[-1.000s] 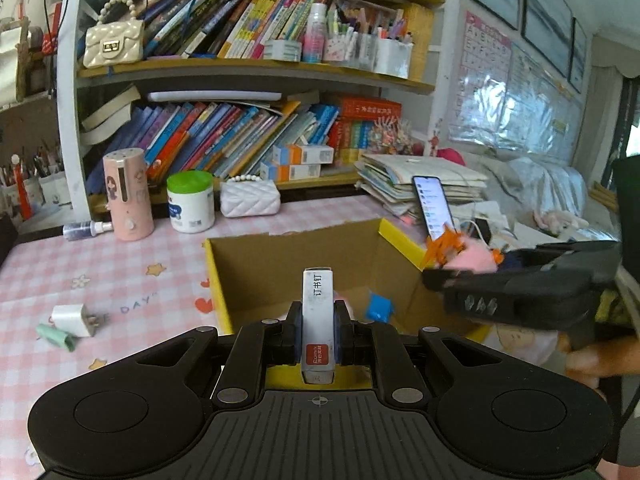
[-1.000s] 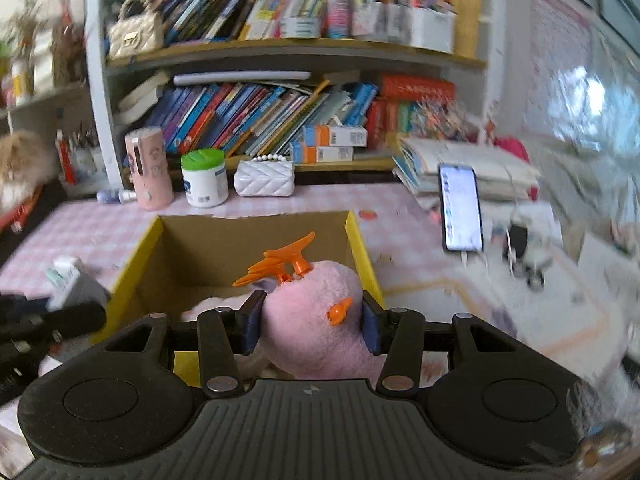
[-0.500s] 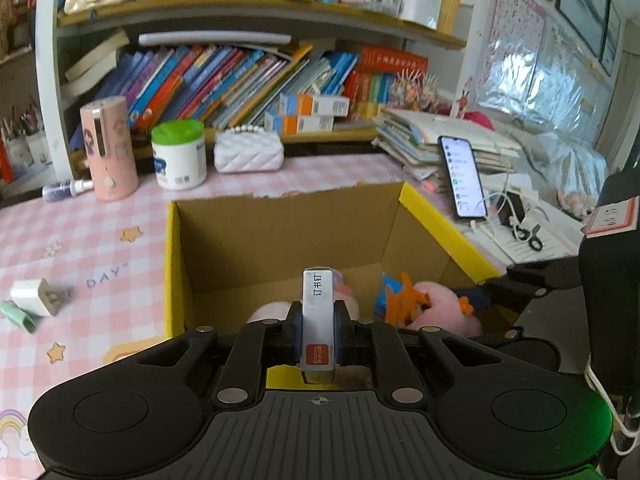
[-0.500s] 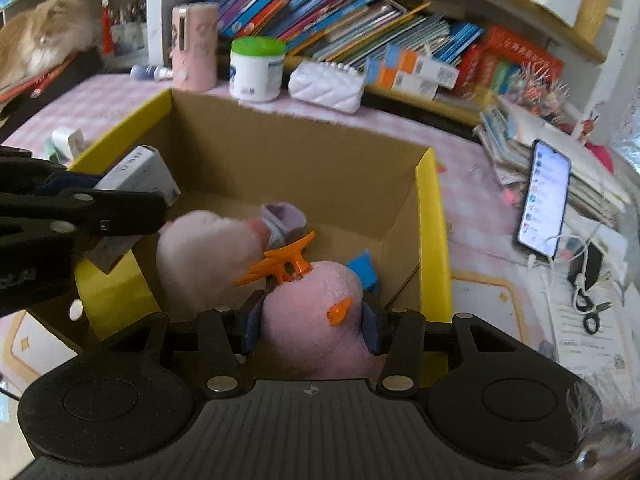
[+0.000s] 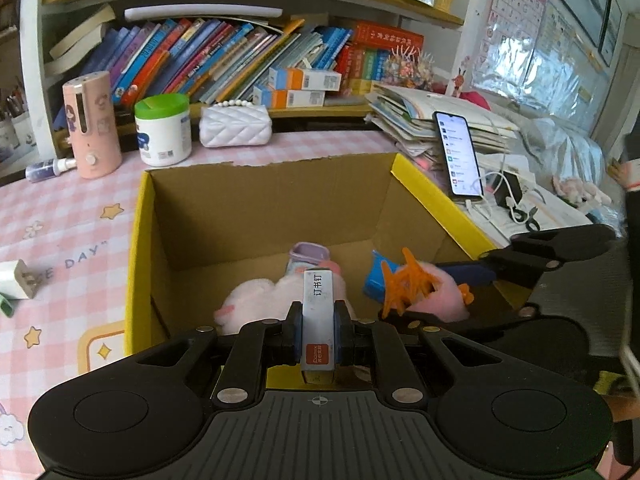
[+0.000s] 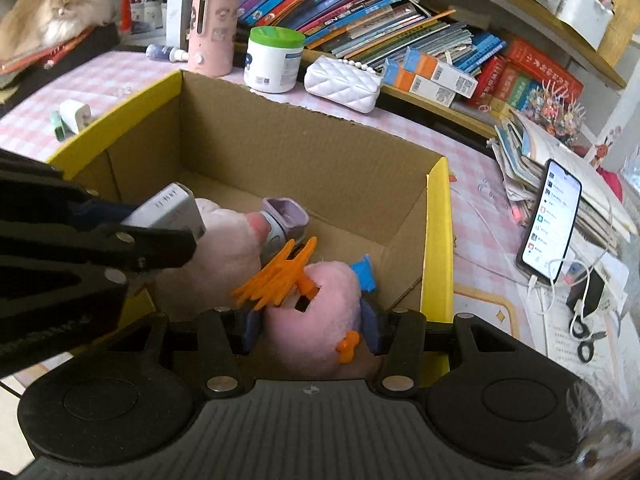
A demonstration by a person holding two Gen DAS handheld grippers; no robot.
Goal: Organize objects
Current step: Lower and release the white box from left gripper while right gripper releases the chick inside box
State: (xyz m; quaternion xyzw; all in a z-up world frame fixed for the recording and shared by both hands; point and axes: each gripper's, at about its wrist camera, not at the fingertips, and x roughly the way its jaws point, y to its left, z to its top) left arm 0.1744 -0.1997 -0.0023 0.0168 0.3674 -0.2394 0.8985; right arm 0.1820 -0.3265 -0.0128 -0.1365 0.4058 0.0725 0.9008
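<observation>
Two things are held over the open cardboard box (image 5: 436, 200): a slim white staple box (image 5: 318, 320) and a pink plush toy (image 6: 320, 320) with an orange hair claw (image 6: 276, 276) clipped on it. The staple box is clamped tight in the left hand-held gripper (image 5: 318, 332), its long axis running forward along the fingers and tilted down toward the box floor. The plush toy is seen between the pads of the right hand-held gripper (image 6: 308, 328), whose jaws are opening around it; it lies low at the right side of the box and looks nearer to release. Another pink plush (image 5: 256, 300) and a lilac cup (image 5: 308, 254) lie below. The box stands on a pink checked tabletop (image 5: 60, 220), with bookshelves (image 5: 240, 52) behind.
</observation>
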